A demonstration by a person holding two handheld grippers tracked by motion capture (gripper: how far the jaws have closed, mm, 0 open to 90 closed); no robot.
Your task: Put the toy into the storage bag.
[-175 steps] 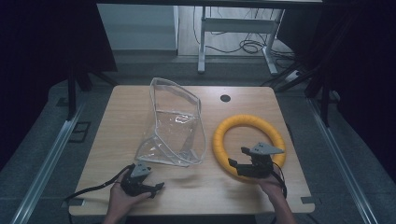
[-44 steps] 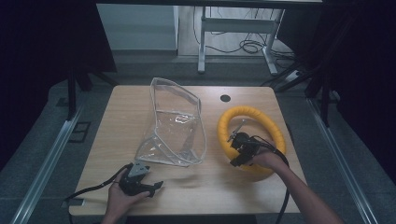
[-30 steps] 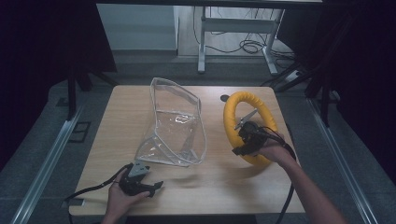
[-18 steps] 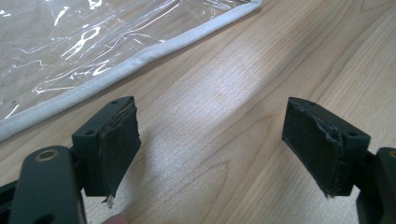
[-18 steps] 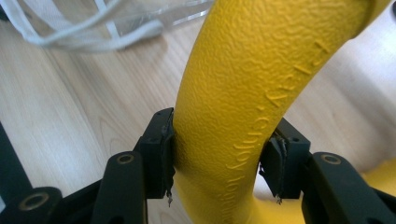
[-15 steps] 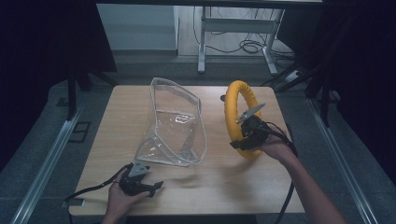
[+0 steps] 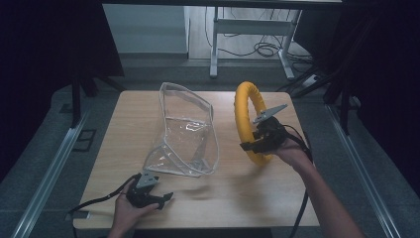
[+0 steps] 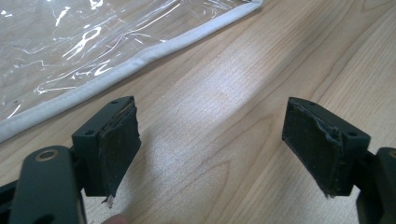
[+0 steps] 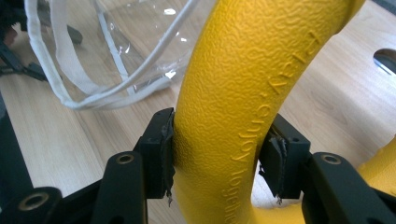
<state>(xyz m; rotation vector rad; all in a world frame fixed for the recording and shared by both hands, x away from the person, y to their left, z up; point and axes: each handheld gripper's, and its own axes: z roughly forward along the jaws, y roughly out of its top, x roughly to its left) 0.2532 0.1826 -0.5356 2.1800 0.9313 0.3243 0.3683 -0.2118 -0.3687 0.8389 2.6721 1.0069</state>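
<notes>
Raised lettering on the yellow ring (image 9: 233, 93): "Play, enjoy togethe" (rest cut off below); nothing else legible

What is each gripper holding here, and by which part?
Right gripper clamps the yellow ring across its tube, low on the upright hoop. Left gripper is open, holding nothing.

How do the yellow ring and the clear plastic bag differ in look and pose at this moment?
The yellow ring is opaque, thick and textured; the clear plastic bag is see-through with white edging. The ring stands tipped up on edge, clamped in the right tongs; the bag rests on the table, held by nothing, with the left tongs open near its edge. Both are on the same wooden table.
</notes>
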